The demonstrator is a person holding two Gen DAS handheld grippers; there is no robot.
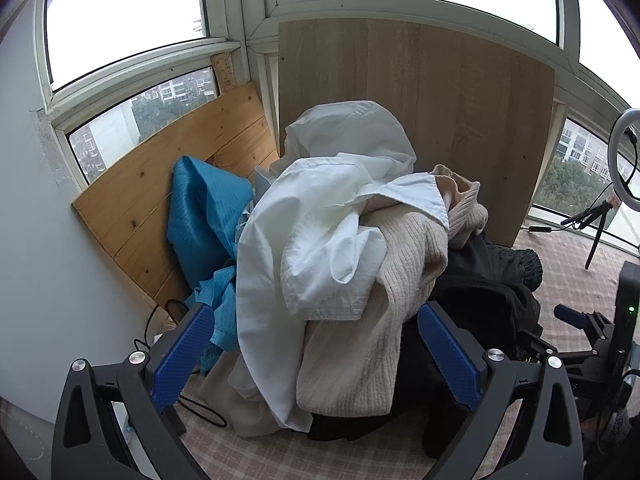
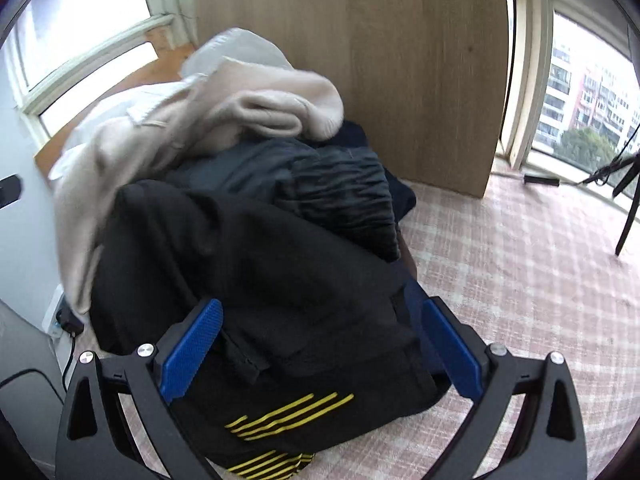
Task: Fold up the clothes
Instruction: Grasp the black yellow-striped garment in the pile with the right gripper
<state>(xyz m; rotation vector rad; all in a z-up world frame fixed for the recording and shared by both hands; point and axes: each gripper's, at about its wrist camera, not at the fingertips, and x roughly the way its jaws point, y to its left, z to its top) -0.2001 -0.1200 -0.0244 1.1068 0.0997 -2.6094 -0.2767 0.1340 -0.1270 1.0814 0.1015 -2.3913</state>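
A heap of clothes lies on the pink checked surface (image 2: 520, 280). In the left wrist view a white shirt (image 1: 320, 216) tops the heap, over a cream knit sweater (image 1: 376, 328), with a blue garment (image 1: 204, 216) at the left and black clothes (image 1: 488, 292) at the right. My left gripper (image 1: 316, 328) is open, its blue pads either side of the shirt and sweater, holding nothing. In the right wrist view a black garment with yellow stripes (image 2: 260, 280) lies in front, the cream sweater (image 2: 240, 116) behind. My right gripper (image 2: 320, 328) is open, its pads astride the black garment.
Wooden boards (image 1: 420, 120) lean against the windows behind the heap. A ring light on a tripod (image 1: 616, 184) stands at the right. Cables (image 1: 200, 408) and a power strip (image 2: 56, 312) lie at the left by the grey wall. The other gripper (image 1: 588, 332) shows at the right edge.
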